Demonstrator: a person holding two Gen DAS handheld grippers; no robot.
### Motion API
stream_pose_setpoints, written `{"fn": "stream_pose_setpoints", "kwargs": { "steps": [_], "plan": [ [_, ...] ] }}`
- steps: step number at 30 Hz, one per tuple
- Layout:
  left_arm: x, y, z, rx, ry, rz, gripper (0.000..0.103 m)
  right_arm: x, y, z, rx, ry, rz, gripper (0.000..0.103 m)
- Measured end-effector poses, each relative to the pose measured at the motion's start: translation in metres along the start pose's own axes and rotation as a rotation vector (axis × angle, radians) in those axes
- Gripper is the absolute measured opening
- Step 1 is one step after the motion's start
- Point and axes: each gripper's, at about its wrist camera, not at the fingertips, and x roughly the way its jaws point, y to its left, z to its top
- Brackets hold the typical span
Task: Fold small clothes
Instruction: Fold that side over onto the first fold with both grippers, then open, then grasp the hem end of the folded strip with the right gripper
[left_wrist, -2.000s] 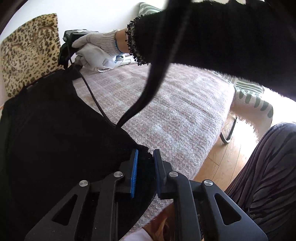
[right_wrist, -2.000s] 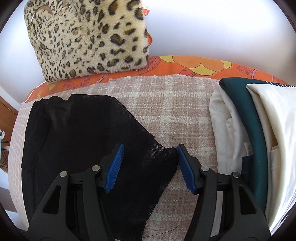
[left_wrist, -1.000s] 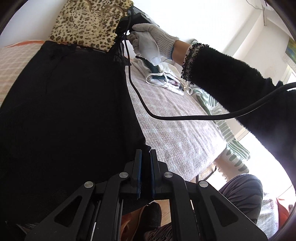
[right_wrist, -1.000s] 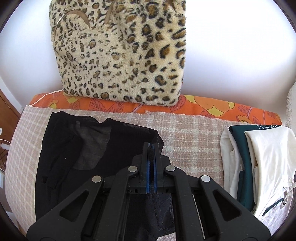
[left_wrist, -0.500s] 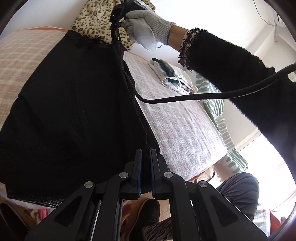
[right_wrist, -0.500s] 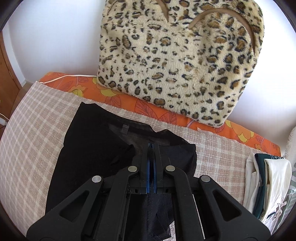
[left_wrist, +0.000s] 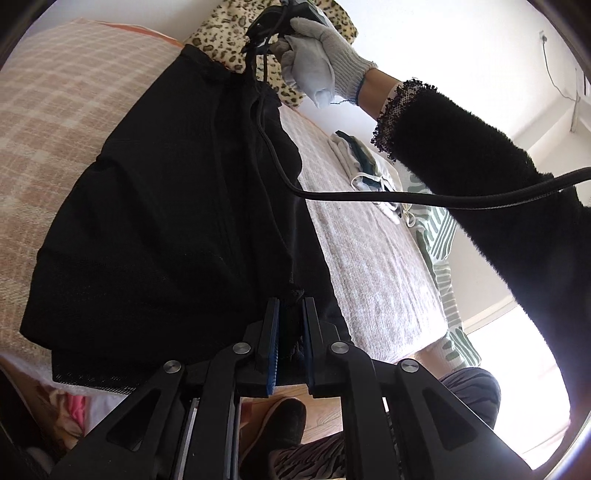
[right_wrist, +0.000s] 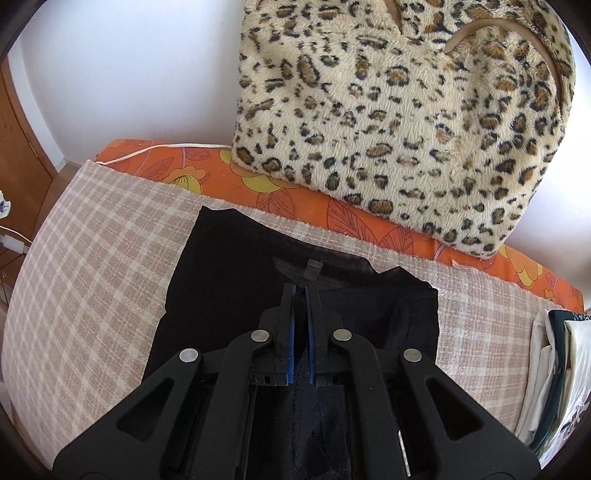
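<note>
A black mesh garment lies folded lengthwise on the plaid blanket of a bed. My left gripper is at the garment's near corner. Its jaws are opening, with a narrow gap and a frayed bit of black fabric still between the blue pads. In the right wrist view my right gripper hovers low over the garment near its waistband tab. Its jaws are opening too, and the cloth lies loose under them. A gloved hand holds that gripper at the far end of the garment.
A leopard-print cushion leans on the wall behind the bed, on an orange floral sheet. Folded white and green clothes are stacked to the right. A black cable hangs across the bed. A slippered foot stands on the wooden floor below.
Both grippers carried the garment's right side leftward over the rest, so it now lies narrower. Both pairs of jaws, shut before, have parted slightly.
</note>
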Motion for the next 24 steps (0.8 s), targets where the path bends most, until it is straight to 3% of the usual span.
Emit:
{"fn": "stream_pose_setpoints", "kwargs": {
  "steps": [1,2,6,10,16,24],
  "plan": [
    [0.000,-0.001,0.000,-0.003,0.007,0.002,0.014,-0.007,-0.003,-0.001,0.010,-0.019,0.012,0.045],
    [-0.001,-0.002,-0.001,0.005,0.009,0.006,0.016,-0.017,-0.007,-0.003,0.015,-0.051,0.023,0.050],
    [-0.010,-0.013,-0.005,0.066,0.013,0.023,0.028,-0.059,-0.037,-0.017,0.087,-0.109,0.098,0.050],
    [-0.028,-0.020,-0.005,0.131,-0.005,0.050,0.029,-0.103,-0.072,-0.057,0.147,-0.146,0.153,0.050],
    [-0.062,-0.019,0.006,0.217,-0.028,0.101,0.029,-0.149,-0.097,-0.158,0.185,-0.105,0.189,0.050],
    [-0.094,-0.026,0.048,0.337,-0.049,0.139,0.031,-0.183,-0.076,-0.317,0.215,0.008,0.317,0.050]
  ]
}}
